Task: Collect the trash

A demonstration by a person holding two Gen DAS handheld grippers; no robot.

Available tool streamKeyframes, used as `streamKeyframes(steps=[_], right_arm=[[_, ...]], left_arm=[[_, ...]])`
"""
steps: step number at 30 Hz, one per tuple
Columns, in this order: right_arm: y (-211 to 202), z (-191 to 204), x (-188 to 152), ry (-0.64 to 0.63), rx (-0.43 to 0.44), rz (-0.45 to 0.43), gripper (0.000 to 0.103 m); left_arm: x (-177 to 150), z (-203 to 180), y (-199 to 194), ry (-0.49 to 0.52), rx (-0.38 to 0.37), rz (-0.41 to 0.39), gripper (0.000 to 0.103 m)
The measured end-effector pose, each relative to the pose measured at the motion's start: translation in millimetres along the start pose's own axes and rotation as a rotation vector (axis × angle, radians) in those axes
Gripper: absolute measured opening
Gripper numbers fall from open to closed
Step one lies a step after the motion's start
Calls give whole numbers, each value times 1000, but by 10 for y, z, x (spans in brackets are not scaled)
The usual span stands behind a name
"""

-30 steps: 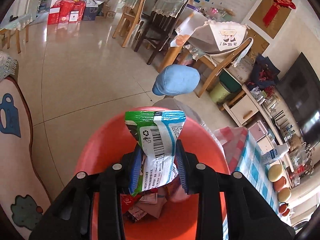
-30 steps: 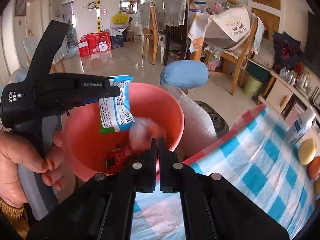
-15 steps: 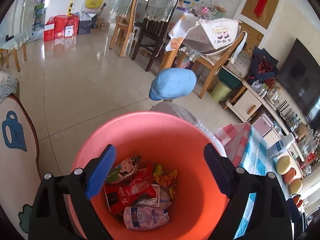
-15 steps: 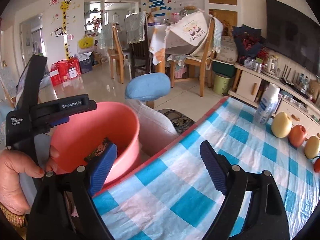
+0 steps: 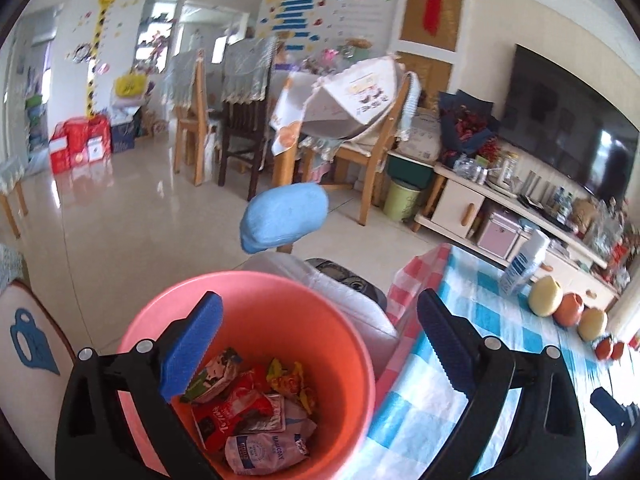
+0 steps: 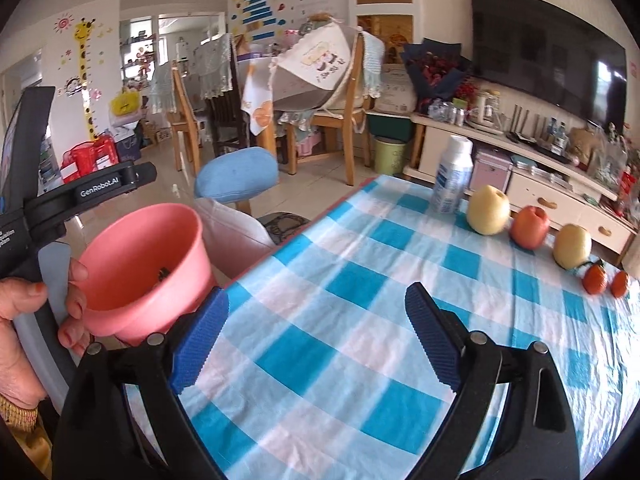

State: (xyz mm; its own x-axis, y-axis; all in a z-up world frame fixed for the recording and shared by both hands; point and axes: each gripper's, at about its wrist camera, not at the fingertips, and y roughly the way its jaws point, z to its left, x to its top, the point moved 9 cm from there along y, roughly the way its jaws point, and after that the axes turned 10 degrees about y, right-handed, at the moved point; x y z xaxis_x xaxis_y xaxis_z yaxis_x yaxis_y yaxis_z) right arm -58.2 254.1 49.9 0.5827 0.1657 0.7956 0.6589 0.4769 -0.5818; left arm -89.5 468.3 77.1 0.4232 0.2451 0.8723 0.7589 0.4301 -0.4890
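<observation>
A pink bucket (image 5: 256, 364) holding snack wrappers (image 5: 256, 420) sits below the left tool (image 5: 316, 344), whose jaws gape wide and grip nothing; its left pad (image 5: 192, 350) hangs over the bucket's mouth. At right, the right tool (image 6: 316, 336), also spread wide and empty, hovers over the blue-checked desk (image 6: 360, 280), the bucket just beyond its left pad, fruit (image 6: 528, 226) farther right.

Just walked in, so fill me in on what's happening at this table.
A person is collecting trash with a handheld gripper in each hand. Snack wrappers already lie in the pink bucket beside the checked table. The left gripper is open above the bucket, holding nothing. The right gripper is open over the tablecloth, also holding nothing. Fruit and a white bottle stand at the far side.
</observation>
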Motion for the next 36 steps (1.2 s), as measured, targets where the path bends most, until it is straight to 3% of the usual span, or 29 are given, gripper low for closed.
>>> streamKeyframes(steps=[6,21,36], right_arm=[[-297,-474,-34,63,-57,-32,90],[-1265,-1600,-21,170,-200,-202,92],[-2163,-2290,136,231,-279,-377,98]], left_arm=[[76,-540,-258,121,-26,-56,98],[73,-1630,-1133,244,-111,-169,98],[55,-2724,-1996,356,-263,-215,98]])
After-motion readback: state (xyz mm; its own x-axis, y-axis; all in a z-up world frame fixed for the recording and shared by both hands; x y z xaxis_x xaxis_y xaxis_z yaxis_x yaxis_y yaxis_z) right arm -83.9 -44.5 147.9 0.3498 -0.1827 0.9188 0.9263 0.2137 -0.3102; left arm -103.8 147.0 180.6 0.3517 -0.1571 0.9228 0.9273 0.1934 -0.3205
